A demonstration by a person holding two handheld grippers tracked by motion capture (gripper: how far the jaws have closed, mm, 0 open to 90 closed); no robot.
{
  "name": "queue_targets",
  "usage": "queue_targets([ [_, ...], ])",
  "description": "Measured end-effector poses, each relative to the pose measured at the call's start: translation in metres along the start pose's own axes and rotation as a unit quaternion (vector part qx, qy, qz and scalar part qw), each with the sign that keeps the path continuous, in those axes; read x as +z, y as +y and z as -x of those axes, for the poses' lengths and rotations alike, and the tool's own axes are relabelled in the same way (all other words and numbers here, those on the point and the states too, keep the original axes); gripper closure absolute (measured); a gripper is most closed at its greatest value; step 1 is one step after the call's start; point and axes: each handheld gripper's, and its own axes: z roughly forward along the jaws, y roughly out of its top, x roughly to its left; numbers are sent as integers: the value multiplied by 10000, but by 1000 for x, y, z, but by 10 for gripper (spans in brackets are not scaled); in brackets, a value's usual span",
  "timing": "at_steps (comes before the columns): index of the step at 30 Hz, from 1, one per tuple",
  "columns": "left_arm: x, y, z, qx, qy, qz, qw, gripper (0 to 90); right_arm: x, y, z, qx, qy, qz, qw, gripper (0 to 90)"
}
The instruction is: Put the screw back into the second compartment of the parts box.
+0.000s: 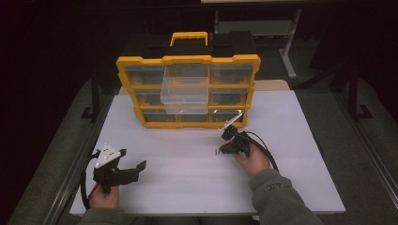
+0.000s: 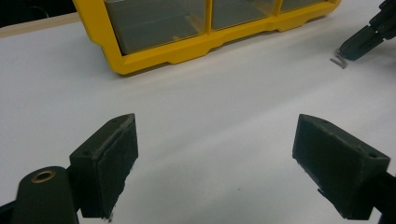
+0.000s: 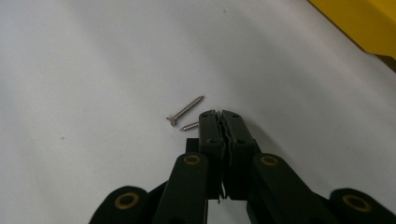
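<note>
A: Nearest us, the left gripper [image 1: 133, 169] hangs over the white table [image 1: 187, 178], jaws spread wide, nothing between them.

B: And the right gripper [image 3: 219, 114]?

A: Jaws pressed together, tips down by 2 screws [image 3: 186, 111]; whether 1 is pinched, I can't tell. Both lie just in front of the yellow organizer [image 1: 187, 91].

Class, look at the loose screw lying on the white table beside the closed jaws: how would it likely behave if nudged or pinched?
The loose screw looks metallic and thin, so it is probably stiff and light. Its round shank lying flat on the smooth table suggests it may roll, likely curving around its wider head. Being so slim, it could slip from the right hand-held gripper.
</note>
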Motion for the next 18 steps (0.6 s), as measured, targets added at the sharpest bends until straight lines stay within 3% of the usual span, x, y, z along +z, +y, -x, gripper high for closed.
queue_targets([
  [9, 0, 0, 0, -5, -1, -15, 10000, 139, -13, -7, 10, 54, 264, 172, 9995, 869],
  [18, 0, 0, 0, 32, -2, -34, 10000, 139, -49, -16, 21, 18, 431, 488, 9979, 867],
])
